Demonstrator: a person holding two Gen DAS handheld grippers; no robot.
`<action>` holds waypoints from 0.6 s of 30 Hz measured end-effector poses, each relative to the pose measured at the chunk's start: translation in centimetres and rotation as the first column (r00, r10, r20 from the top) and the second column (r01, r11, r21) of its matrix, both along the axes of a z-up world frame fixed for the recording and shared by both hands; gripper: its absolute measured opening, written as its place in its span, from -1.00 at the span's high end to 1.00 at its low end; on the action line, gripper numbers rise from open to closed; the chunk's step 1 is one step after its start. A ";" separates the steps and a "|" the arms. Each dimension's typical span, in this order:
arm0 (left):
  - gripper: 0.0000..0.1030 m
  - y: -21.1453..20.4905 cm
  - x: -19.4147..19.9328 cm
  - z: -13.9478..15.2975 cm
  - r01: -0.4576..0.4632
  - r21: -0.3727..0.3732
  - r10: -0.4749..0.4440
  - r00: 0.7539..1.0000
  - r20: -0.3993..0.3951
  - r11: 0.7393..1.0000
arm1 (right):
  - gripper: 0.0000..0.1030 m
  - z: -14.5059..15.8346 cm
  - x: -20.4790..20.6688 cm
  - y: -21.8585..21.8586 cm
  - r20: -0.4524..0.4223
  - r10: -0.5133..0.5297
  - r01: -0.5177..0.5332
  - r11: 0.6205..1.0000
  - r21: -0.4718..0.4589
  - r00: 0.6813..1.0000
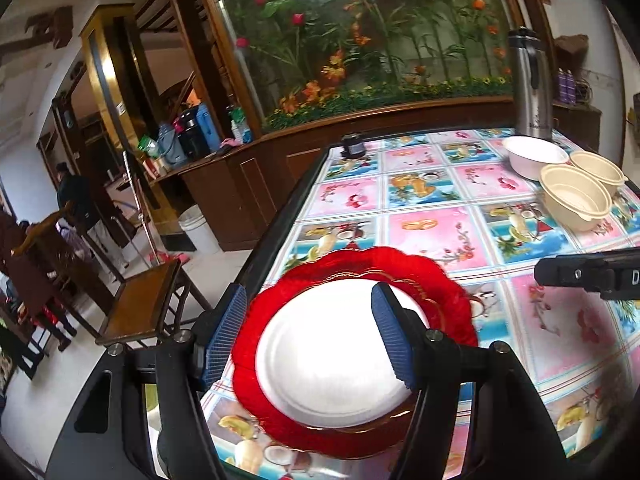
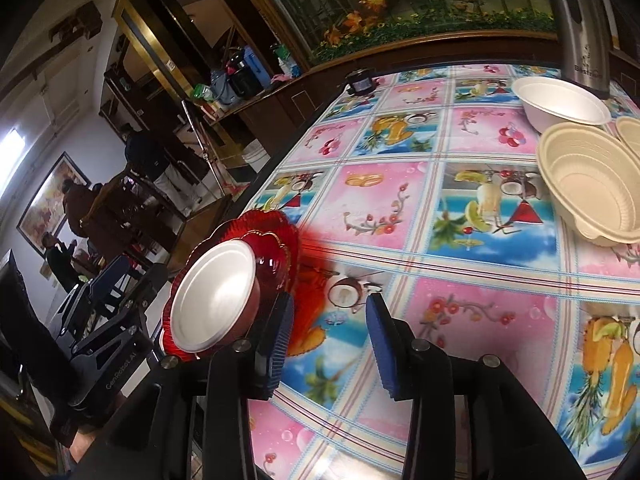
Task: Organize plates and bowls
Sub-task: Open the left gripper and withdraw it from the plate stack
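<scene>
- White plate (image 1: 332, 356) rests on the red plates (image 1: 440, 292) at the counter's (image 1: 440, 220) near-left edge, stacked.
- Left gripper (image 1: 310, 328) spread above it, empty.
- Right gripper (image 2: 330, 340) spread, empty, facing the far-right bowls (image 2: 592, 184).

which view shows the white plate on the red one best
The left wrist view: the white plate fills the frame from above, between open blue fingers. The right wrist view catches it small, slanted, at the left.
</scene>
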State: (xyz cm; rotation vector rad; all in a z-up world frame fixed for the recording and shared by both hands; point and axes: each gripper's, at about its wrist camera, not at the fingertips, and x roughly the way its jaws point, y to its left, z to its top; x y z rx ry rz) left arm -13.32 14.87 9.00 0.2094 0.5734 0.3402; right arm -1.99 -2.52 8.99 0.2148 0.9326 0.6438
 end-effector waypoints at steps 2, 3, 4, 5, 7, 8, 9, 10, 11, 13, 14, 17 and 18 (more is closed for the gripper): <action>-0.25 -1.0 0.2 0.0 0.018 0.013 -0.018 1.000 -0.007 1.000 | 0.22 -0.1 0.2 -1.1 -0.003 -0.017 0.017 1.000 0.013 1.000; -0.25 -1.4 0.3 0.0 0.024 0.019 -0.024 1.000 -0.010 1.000 | 0.22 -0.1 0.3 -1.7 -0.004 -0.027 0.027 0.999 0.020 1.000; -0.25 -1.9 0.4 0.0 0.031 0.025 -0.031 0.999 -0.013 0.999 | 0.22 -0.2 0.3 -2.2 -0.005 -0.035 0.036 0.999 0.026 0.999; -0.25 -2.4 0.5 0.0 0.040 0.033 -0.039 0.999 -0.016 0.999 | 0.22 -0.3 0.5 -2.9 -0.007 -0.045 0.045 0.998 0.031 0.999; -0.25 -3.4 0.8 -0.1 0.058 0.046 -0.057 0.998 -0.023 0.997 | 0.22 -0.4 0.7 -4.1 -0.010 -0.067 0.068 0.997 0.043 0.998; -0.25 -4.1 0.9 -0.1 0.069 0.053 -0.067 0.997 -0.028 0.996 | 0.22 -0.5 0.9 -4.9 -0.011 -0.078 0.079 0.996 0.049 0.997; -0.25 -4.5 1.0 -0.2 0.078 0.058 -0.076 0.997 -0.034 0.995 | 0.22 -0.5 1.1 -5.7 -0.011 -0.095 0.095 0.994 0.054 0.995; -0.25 -5.1 1.2 -0.3 0.089 0.064 -0.086 0.995 -0.040 0.994 | 0.22 -0.6 1.2 -6.4 -0.011 -0.107 0.108 0.992 0.058 0.994; -0.25 -5.6 1.4 -0.4 0.098 0.070 -0.095 0.994 -0.046 0.993 | 0.22 -0.6 1.4 -7.1 -0.010 -0.120 0.120 0.991 0.062 0.993; -0.25 -6.5 1.6 -0.5 0.115 0.082 -0.110 0.992 -0.054 0.990 | 0.22 -0.5 1.8 -8.4 -0.007 -0.145 0.146 0.987 0.070 0.989; -0.25 -7.2 1.8 -0.6 0.127 0.090 -0.122 0.991 -0.060 0.988 | 0.22 -0.5 1.9 -8.9 -0.005 -0.156 0.156 0.985 0.072 0.988; -0.25 -8.8 2.2 -0.8 0.158 0.097 -0.151 0.986 -0.076 0.983 | 0.22 -0.5 2.4 -10.9 0.000 -0.191 0.191 0.979 0.077 0.982; -0.25 -9.3 2.4 -1.0 0.170 0.097 -0.162 0.983 -0.083 0.981 | 0.21 -0.5 2.6 -11.5 0.001 -0.203 0.202 0.976 0.079 0.979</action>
